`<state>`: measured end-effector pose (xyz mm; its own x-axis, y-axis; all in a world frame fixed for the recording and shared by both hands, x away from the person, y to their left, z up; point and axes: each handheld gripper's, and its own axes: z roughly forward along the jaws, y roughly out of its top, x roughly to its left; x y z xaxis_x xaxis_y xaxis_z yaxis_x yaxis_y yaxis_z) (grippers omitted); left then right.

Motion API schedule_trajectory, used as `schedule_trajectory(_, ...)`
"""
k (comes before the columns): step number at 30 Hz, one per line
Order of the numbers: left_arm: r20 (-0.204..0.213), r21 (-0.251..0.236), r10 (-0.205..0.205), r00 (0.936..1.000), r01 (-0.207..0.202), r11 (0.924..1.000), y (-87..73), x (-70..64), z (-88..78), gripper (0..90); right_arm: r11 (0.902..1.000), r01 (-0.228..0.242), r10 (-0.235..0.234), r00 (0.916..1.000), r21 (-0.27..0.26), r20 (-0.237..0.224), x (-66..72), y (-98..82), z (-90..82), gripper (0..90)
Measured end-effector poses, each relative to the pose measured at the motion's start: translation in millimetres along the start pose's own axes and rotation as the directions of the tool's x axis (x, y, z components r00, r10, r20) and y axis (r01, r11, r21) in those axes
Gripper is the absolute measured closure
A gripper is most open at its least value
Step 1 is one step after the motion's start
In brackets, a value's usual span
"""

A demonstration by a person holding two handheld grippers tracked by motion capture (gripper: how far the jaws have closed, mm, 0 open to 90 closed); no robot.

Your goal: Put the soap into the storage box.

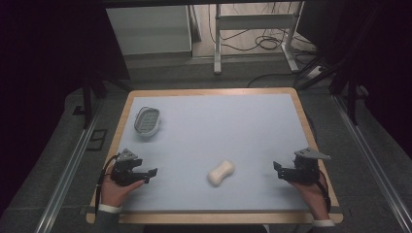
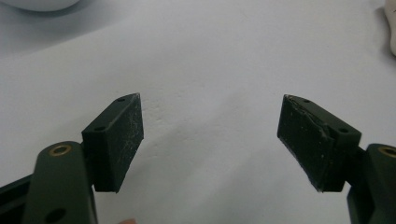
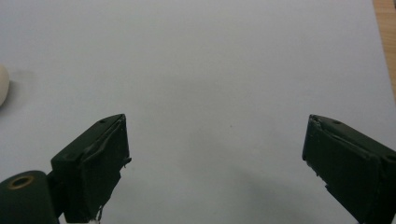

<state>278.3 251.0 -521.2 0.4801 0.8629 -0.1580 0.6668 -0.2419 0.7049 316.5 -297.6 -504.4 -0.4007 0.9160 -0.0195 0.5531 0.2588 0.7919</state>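
Since both your left gripper [image 1: 151, 175] & right gripper [image 1: 277, 169] sit spread, empty, w/ the soap bar [image 1: 221, 172] lying between them mid-table, a careless pinch on its rounded waist could squirt it sideways.

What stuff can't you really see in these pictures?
- Soap bar: the left gripper view's right edge cuts off most of it; the right gripper view shows a sliver at its left edge.
- Soap dish: small in the high view, so its inside is unclear; the left gripper view's top edge cuts it.
- Person: the high view's bottom edge cuts the forearms.
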Motion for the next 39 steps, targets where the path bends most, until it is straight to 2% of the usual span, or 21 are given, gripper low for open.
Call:
schedule_trajectory(3, -0.001, 0.000, -0.004, 1.0000, 0.004, 1.0000, -0.4, 0.2, -0.4, 23.2, 0.9999, 0.004, -0.004, 1.0000, 0.012, -0.005, 0.2, -0.4, 1.2, 7.2)
schedule_trajectory(8, 0.012, 0.010, -0.014, 0.9998, 0.014, 0.9999, -0.7, 1.4, -1.0, 24.4, 0.9999, 0.007, -0.007, 1.0000, -0.009, -0.003, 0.8, 0.5, -2.1, 7.5)
schedule_trajectory(13, 0.007, 0.000, -0.009, 0.9999, 0.009, 1.0000, 1.1, -2.3, -4.8, 24.6, 0.9999, 0.007, -0.007, 1.0000, -0.012, -0.001, 1.4, 0.8, -5.2, 7.7)
schedule_trajectory(15, -0.011, -0.013, 0.007, 0.9999, -0.008, 0.9999, 2.7, -6.6, -8.3, 25.0, 0.9999, 0.007, -0.007, 1.0000, -0.009, -0.004, 1.3, -0.3, -5.3, 7.7)
schedule_trajectory(17, -0.018, -0.031, 0.026, 0.9995, -0.027, 0.9991, 6.2, -13.4, -12.7, 25.1, 0.9996, 0.002, -0.003, 0.9992, -0.027, -0.041, 2.8, -1.7, -7.3, 7.9)
schedule_trajectory(22, -0.014, -0.023, 0.035, 0.9993, -0.035, 0.9991, 9.1, -16.8, -11.3, 25.5, 0.9992, 0.021, -0.022, 0.9989, -0.035, -0.041, 3.5, -2.5, -7.3, 8.0)
schedule_trajectory(24, -0.024, -0.005, 0.035, 0.9991, -0.035, 0.9994, 10.2, -17.2, -9.5, 25.5, 0.9991, 0.021, -0.023, 0.9988, -0.036, -0.044, 2.9, -3.0, -7.4, 8.1)
schedule_trajectory(26, -0.070, 0.016, 0.047, 0.9964, -0.046, 0.9988, 11.7, -20.8, -10.2, 25.4, 0.9993, 0.020, -0.021, 0.9986, -0.033, -0.048, 2.3, -3.9, -8.1, 8.1)
schedule_trajectory(27, -0.077, 0.017, 0.047, 0.9959, -0.046, 0.9988, 12.9, -23.0, -11.5, 25.5, 0.9992, 0.019, -0.021, 0.9984, -0.035, -0.052, 2.1, -4.2, -8.6, 8.2)
schedule_trajectory(29, -0.054, 0.001, 0.048, 0.9974, -0.048, 0.9989, 18.2, -28.2, -15.9, 25.5, 0.9990, 0.020, -0.022, 0.9984, -0.040, -0.053, 1.1, -4.4, -9.8, 8.3)
schedule_trajectory(32, -0.044, -0.003, 0.051, 0.9977, -0.052, 0.9987, 21.9, -31.9, -17.5, 25.5, 0.9989, 0.022, -0.024, 0.9986, -0.041, -0.048, 0.6, -4.3, -10.8, 8.4)
schedule_trajectory(36, -0.021, -0.006, 0.081, 0.9965, -0.081, 0.9967, 33.1, -43.5, -21.8, 25.5, 0.9985, 0.024, -0.026, 0.9991, -0.050, -0.034, 1.7, -2.8, -13.6, 8.4)
schedule_trajectory(39, -0.011, -0.003, 0.092, 0.9957, -0.092, 0.9957, 38.1, -47.4, -23.4, 25.6, 0.9984, 0.025, -0.027, 0.9992, -0.051, -0.029, 2.3, -2.0, -13.8, 8.4)
